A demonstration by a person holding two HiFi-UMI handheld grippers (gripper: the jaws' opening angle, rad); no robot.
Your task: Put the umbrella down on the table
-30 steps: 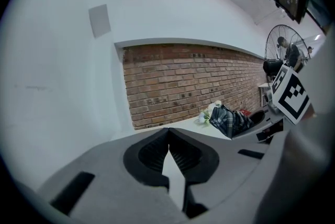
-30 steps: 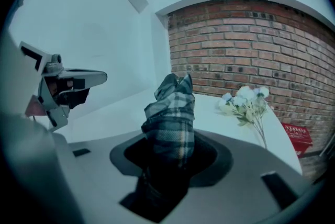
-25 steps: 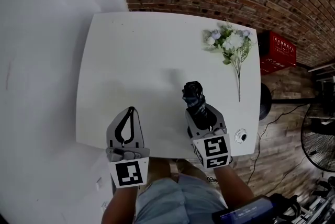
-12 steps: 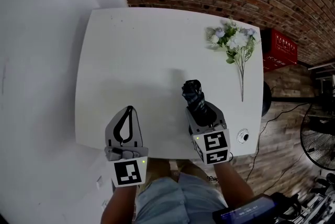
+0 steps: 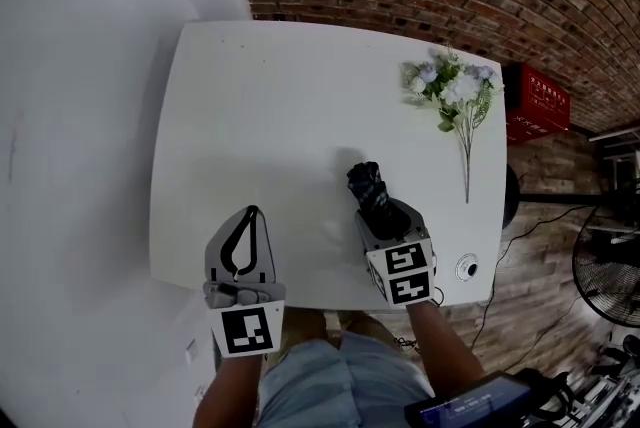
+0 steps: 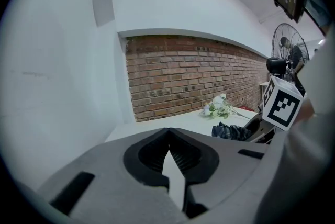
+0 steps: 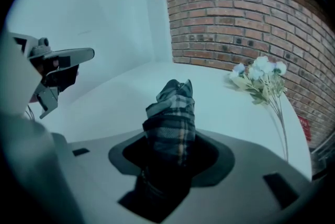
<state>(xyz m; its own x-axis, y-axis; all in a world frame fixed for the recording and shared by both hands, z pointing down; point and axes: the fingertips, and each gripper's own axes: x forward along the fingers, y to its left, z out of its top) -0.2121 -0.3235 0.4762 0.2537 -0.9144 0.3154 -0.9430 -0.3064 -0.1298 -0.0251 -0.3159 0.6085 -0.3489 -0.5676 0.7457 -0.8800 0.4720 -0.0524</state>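
Note:
A folded dark plaid umbrella (image 5: 368,186) sticks out forward from my right gripper (image 5: 380,212) over the near right part of the white table (image 5: 260,96). In the right gripper view the umbrella (image 7: 170,110) fills the gap between the jaws. The jaws are opening, and their edges still touch the fabric on both sides. It slopes down toward the tabletop; whether its far end touches I cannot tell. My left gripper (image 5: 250,213) hovers at the table's near edge, shut and empty, its tips meeting (image 6: 168,131). The umbrella (image 6: 230,131) shows to its right.
A bunch of pale artificial flowers (image 5: 455,91) lies at the table's far right. A round cable hole (image 5: 465,267) sits by the near right corner. A red crate (image 5: 540,101) and a floor fan (image 5: 605,261) stand beyond the right edge, against the brick wall.
My right gripper has sunk and tipped further down, bringing the umbrella's far end closer to the tabletop. The left gripper has stayed where it was.

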